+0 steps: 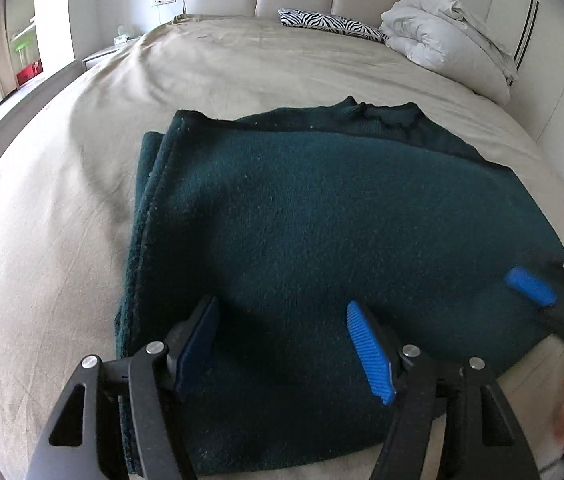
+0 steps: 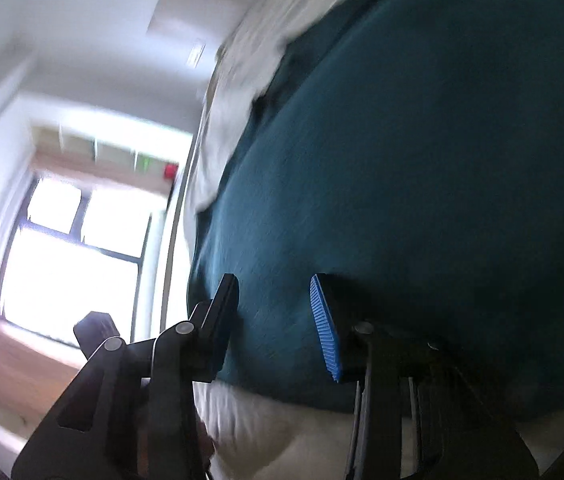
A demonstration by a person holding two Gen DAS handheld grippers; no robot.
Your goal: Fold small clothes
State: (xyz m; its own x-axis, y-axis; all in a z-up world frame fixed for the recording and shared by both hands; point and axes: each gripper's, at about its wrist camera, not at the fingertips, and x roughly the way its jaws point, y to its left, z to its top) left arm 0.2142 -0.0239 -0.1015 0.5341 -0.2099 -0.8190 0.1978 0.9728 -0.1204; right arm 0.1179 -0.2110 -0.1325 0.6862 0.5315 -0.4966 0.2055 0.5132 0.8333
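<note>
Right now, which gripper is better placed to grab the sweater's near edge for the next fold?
Probably the left gripper: it sits open and level over the sweater, close to its near edge. The right gripper is open too, but tilted and blurred at the sweater's side.

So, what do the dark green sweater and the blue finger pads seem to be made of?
The dark green sweater looks like thick knitted wool or fleece: matte, fuzzy surface with pale lint specks. The blue pads on the left gripper seem moulded rubber or plastic, judging by their fine ribs and slight sheen; which one, I cannot tell.
</note>
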